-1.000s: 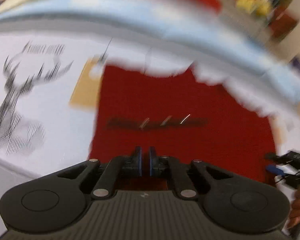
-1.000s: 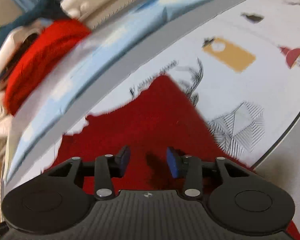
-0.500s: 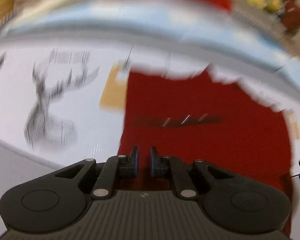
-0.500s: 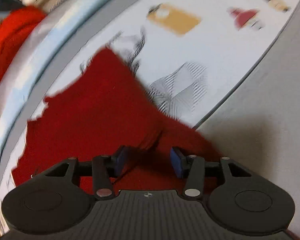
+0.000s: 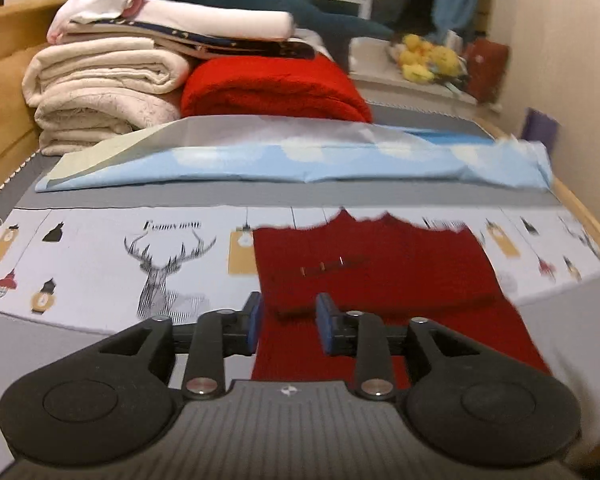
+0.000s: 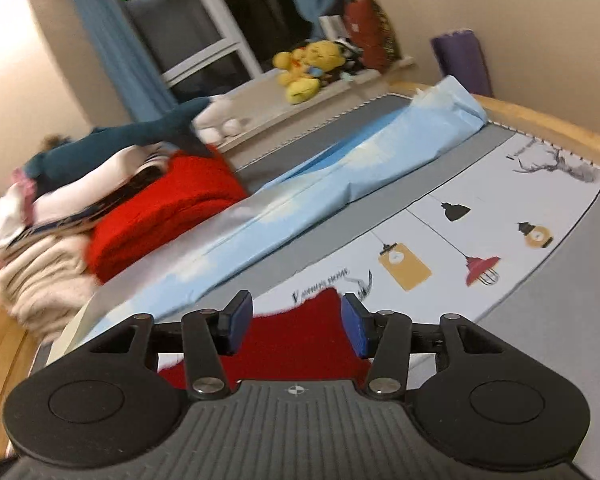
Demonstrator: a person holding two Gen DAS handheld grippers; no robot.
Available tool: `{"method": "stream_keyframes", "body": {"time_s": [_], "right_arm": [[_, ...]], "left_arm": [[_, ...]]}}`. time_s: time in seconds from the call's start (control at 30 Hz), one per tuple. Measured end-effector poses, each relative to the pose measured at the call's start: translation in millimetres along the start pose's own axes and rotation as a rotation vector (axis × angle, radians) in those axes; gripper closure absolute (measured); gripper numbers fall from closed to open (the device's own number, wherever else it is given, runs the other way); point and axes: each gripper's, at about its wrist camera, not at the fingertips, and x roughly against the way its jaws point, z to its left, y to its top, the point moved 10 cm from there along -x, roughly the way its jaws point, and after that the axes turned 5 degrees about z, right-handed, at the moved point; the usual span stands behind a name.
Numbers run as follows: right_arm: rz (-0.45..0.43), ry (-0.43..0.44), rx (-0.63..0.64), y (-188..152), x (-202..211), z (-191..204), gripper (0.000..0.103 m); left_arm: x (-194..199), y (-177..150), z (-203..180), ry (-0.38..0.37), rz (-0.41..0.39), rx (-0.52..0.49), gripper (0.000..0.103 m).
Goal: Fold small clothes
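Note:
A small dark red garment [image 5: 380,272] lies flat on the white printed sheet [image 5: 100,256], folded over with a layer on top and a lower part reaching toward me. My left gripper [image 5: 288,318] is open and empty, just above the garment's near left edge. In the right wrist view my right gripper [image 6: 296,320] is open and empty, raised over a corner of the red garment [image 6: 300,336].
A folded light blue sheet [image 5: 300,156] lies across the bed behind the garment. A stack of folded blankets [image 5: 100,92] and a bright red blanket [image 5: 276,84] sit at the far left. The wooden bed frame [image 6: 540,124] runs along the right. Yellow plush toys [image 6: 308,68] sit on the windowsill.
My left gripper opened and let go of the garment, then drew back. My right gripper lifted and swung away. The garment now lies folded on the sheet.

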Motion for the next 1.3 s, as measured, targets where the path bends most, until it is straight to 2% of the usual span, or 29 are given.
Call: {"method": "stream_keyframes", "body": {"time_s": [0.07, 0.13, 0.3, 0.37, 0.43, 0.5, 0.57, 0.67, 0.8, 1.0, 1.03, 1.1, 1.13, 1.17, 1.23, 1.27, 1.3], "right_arm": [[-0.001, -0.011, 0.015, -22, 28, -20, 0.046], [0.033, -0.062, 0.030, -52, 41, -45, 0.046], [0.183, -0.194, 0.038, -137, 31, -120, 0.047], [0.290, -0.216, -0.032, -167, 23, -141, 0.047], [0.322, -0.179, -0.066, -178, 17, -145, 0.049], [0.337, -0.202, -0.025, -182, 14, -147, 0.048], [0.360, -0.217, -0.033, -187, 6, -151, 0.048], [0.405, -0.231, -0.067, -200, -7, -157, 0.048], [0.479, -0.319, 0.003, -226, -23, -172, 0.047], [0.552, -0.364, 0.045, -250, -33, -183, 0.045], [0.554, -0.365, 0.066, -252, -35, -182, 0.043], [0.557, -0.366, 0.108, -255, -36, -179, 0.042], [0.559, -0.361, 0.118, -257, -36, -177, 0.044], [0.562, -0.351, 0.124, -256, -37, -176, 0.048], [0.564, -0.310, 0.127, -256, -38, -172, 0.073], [0.563, -0.287, 0.124, -256, -37, -169, 0.078], [0.554, -0.273, 0.122, -253, -36, -166, 0.089]], "left_arm": [[9, -38, 2, -0.016, 0.037, 0.013, 0.068], [5, -75, 5, -0.022, 0.089, 0.053, 0.068], [-20, -179, 17, 0.005, 0.259, 0.151, 0.068], [-31, -209, 27, 0.035, 0.335, 0.155, 0.068], [-35, -219, 38, 0.032, 0.355, 0.161, 0.068], [-40, -222, 51, 0.017, 0.359, 0.220, 0.068], [-44, -227, 64, 0.014, 0.373, 0.301, 0.057], [-53, -238, 70, 0.000, 0.428, 0.386, 0.056], [-61, -252, 60, -0.008, 0.478, 0.328, 0.054], [-64, -256, 60, 0.013, 0.464, 0.268, 0.054], [-64, -257, 60, 0.013, 0.464, 0.263, 0.055], [-64, -257, 54, 0.011, 0.457, 0.238, 0.069], [-65, -256, 50, 0.004, 0.454, 0.224, 0.080], [-64, -255, 48, -0.003, 0.447, 0.209, 0.089], [-59, -253, 48, -0.016, 0.437, 0.215, 0.089], [-56, -252, 49, -0.033, 0.431, 0.243, 0.089], [-52, -251, 52, -0.063, 0.424, 0.291, 0.088]]}}
